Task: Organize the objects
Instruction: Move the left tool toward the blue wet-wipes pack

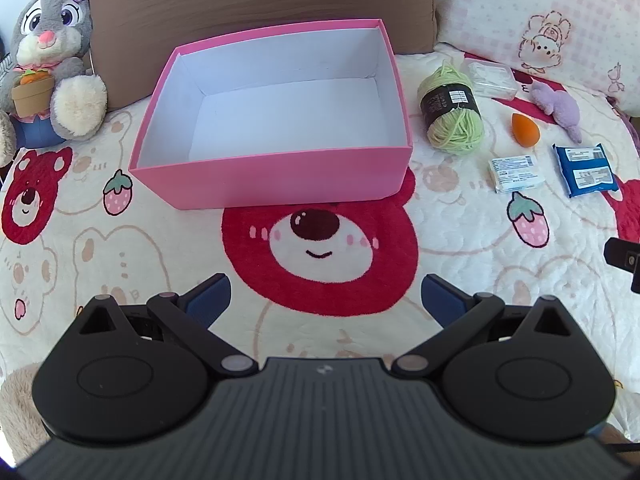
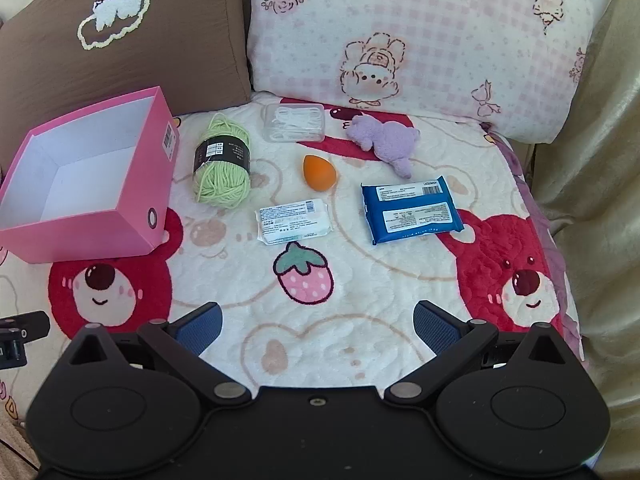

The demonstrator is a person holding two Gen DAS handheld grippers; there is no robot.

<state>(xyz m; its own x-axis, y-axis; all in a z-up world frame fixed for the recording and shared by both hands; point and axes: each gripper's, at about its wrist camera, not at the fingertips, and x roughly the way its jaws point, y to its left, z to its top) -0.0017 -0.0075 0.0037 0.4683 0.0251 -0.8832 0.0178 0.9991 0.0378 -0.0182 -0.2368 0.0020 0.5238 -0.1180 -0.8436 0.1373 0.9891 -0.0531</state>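
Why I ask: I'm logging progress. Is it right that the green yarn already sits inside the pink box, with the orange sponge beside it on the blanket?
Not quite: the pink box is empty. The right wrist view shows the green yarn on the blanket beside it, near the orange sponge.

plush rabbit (image 1: 48, 52) cut off, package print unreadable

Both views are taken from just above the blanket (image 1: 320, 240), angled steeply down and forward. The pink box (image 1: 272, 176) is faced squarely by the left wrist view, the loose items by the right; the box, the yarn (image 2: 222, 168) and the packets are shared.
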